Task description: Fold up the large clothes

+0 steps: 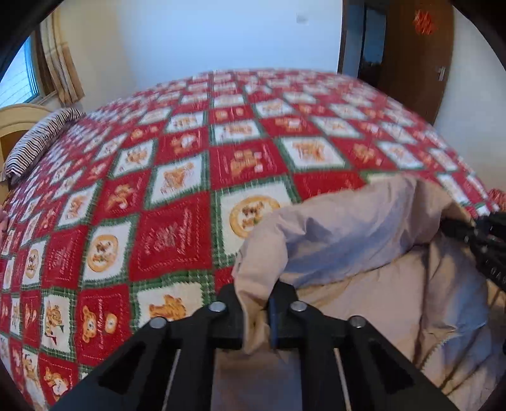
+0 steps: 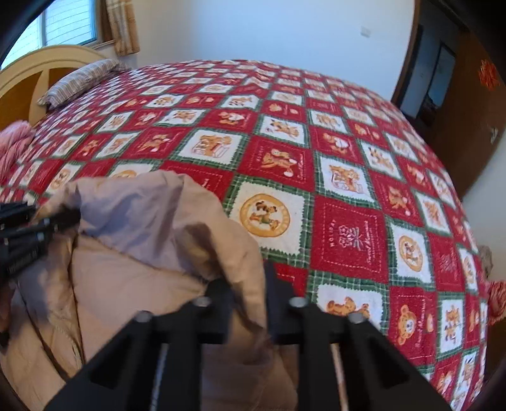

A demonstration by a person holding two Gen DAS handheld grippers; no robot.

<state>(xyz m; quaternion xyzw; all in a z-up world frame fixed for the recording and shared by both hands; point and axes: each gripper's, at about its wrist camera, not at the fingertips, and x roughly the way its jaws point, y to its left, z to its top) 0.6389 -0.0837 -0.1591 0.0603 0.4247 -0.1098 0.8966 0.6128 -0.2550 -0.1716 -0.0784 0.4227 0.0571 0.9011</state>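
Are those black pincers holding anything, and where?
Both hold the puffy beige jacket by its lifted fabric edge: left hand-held gripper, right hand-held gripper.

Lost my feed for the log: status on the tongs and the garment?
Left tongs shut on beige jacket. Right tongs shut on it too. Jacket lifted above the quilted bedspread. Nothing in the way.

Red-and-white teddy-bear quilt, striped pillow, wooden headboard, curtained window.
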